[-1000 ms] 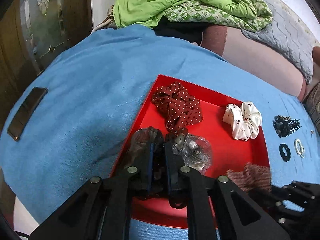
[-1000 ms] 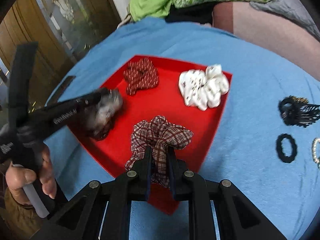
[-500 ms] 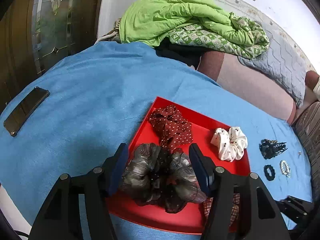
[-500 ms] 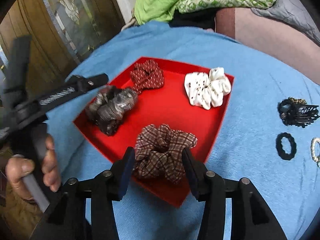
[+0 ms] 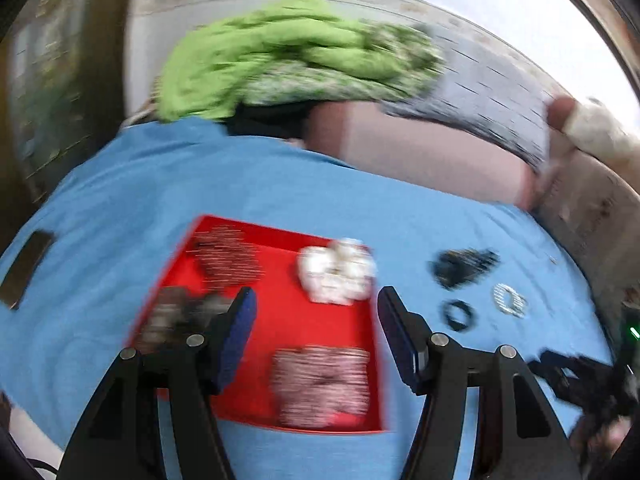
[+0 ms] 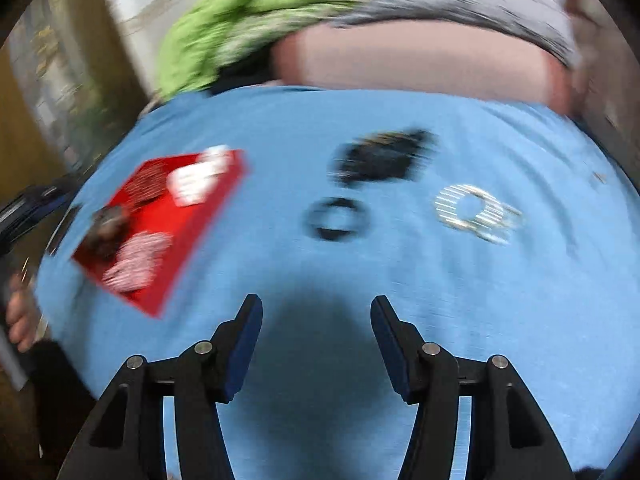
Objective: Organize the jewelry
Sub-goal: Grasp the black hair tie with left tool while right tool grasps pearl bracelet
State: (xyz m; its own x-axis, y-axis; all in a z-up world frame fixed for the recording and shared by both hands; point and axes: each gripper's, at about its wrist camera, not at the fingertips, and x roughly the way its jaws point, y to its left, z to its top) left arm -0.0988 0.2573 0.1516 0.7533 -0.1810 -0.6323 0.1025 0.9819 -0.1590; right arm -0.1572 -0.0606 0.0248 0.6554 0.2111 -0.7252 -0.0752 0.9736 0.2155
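On the blue cloth [image 5: 120, 208] sits a red tray [image 5: 280, 312], holding four scrunchies. Nearest in the tray is the plaid scrunchie [image 5: 320, 384], at its near right corner. The dark grey scrunchie [image 5: 176, 316] lies at the near left, partly behind a finger of the left gripper [image 5: 312, 320]. Farther in, the white scrunchie [image 5: 336, 272] is at the far right and the maroon dotted scrunchie [image 5: 228, 256] at the far left. Both views are motion-blurred.

Left gripper jaws stand apart, nothing between them, touching nothing; bare tray floor shows in the gap. Right gripper [image 6: 316, 320] jaws are opening, nothing between them, only cloth and its own shadow beyond.

Loose pieces lie on the cloth right of the tray, well apart from it: a black ring tie [image 6: 336, 218] nearest, a pearl-like bracelet [image 6: 476, 212] to its right, a black claw clip [image 6: 380, 156] farther back. Blur hides their detail.

At the far end, a green blanket [image 5: 280, 52] is heaped.
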